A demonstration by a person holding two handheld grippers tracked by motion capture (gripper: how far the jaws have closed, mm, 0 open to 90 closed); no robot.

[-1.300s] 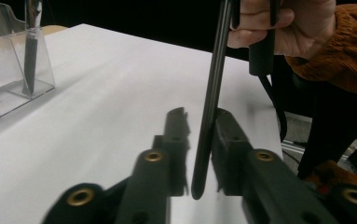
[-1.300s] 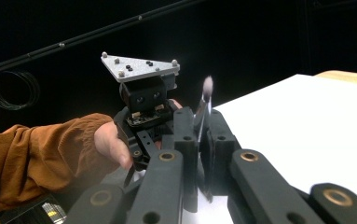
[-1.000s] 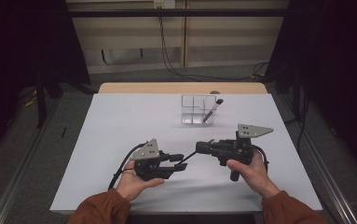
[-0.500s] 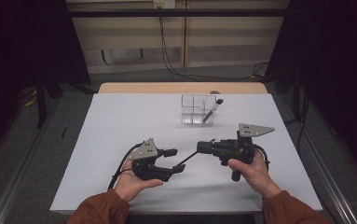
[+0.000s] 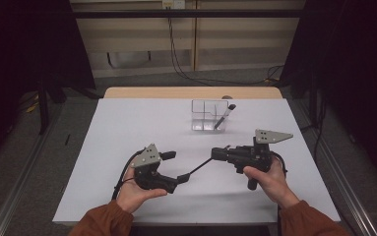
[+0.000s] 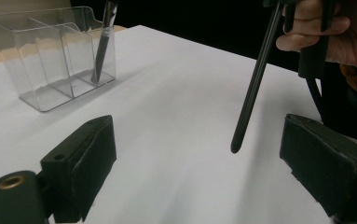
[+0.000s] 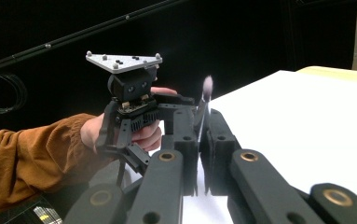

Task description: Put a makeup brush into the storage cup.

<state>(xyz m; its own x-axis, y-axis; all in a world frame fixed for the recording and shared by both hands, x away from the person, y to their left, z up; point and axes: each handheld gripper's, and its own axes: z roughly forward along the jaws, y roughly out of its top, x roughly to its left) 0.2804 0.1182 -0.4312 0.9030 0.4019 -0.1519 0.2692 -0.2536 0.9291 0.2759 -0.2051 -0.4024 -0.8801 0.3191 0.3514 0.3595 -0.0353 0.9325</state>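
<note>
Right claw (image 5: 217, 154) is pinching a thin dark brush (image 5: 199, 166) by one end, with the brush slanting down toward the left claw (image 5: 175, 166). The left claw's jaws have just been opening and now stand spread, the brush's free tip hanging between them over the white counter (image 5: 127, 128) without touching either pad. Farther back sits a clear organizer (image 5: 208, 116) with another brush (image 5: 224, 116) leaning in it.

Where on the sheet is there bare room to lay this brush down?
The white sheet lies bare left of the clear organizer, and again between the organizer and the grippers. It is crowded at the near middle, where the right gripper holds the brush between the open fingers of the left gripper.
</note>
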